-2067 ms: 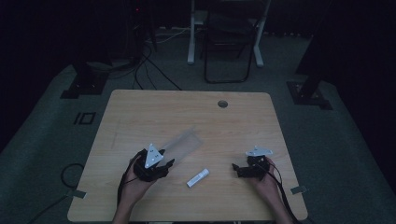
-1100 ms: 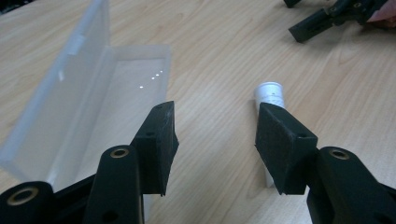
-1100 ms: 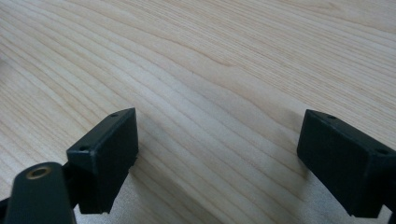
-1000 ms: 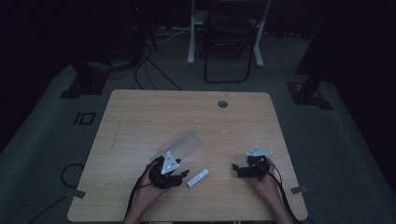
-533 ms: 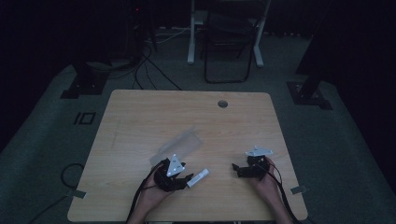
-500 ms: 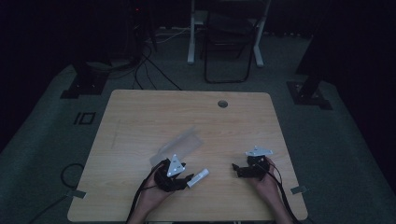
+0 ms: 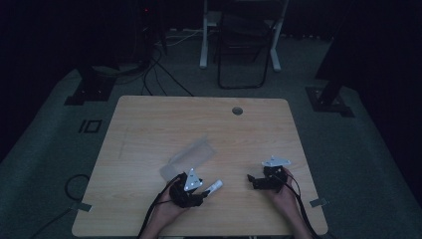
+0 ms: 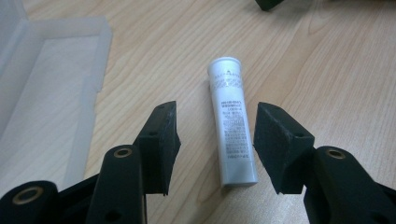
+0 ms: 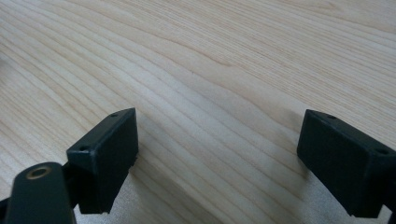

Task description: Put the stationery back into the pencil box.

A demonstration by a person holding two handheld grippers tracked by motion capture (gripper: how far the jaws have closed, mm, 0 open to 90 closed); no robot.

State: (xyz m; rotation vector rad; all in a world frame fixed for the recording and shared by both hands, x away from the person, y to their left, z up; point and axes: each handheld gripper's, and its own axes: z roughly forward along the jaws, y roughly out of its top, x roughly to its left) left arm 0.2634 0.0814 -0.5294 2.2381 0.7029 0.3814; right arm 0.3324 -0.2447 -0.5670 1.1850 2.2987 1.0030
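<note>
Tube (image 8: 232, 123), white and small, with printed text, lies flat on the wooden table (image 7: 149, 124), just beside the clear plastic case (image 7: 191, 155), on the side of the case toward you. In the left gripper view its long axis runs almost straight away from the camera, along the direction of the jaws, with the rounded cap at the far end and the flat end nearest to you. Your left gripper (image 8: 215, 135) already has the tube between its two jaws; they have just been closing a little, but they stand wide and neither pad touches the tube. The tube sits nearer to the right-hand jaw in that view, so I judge you should center it before you close. Your right gripper (image 9: 217, 144) rests well apart from the tube, jaws open over bare wood, so the left hand is clearly the nearer one.
</note>
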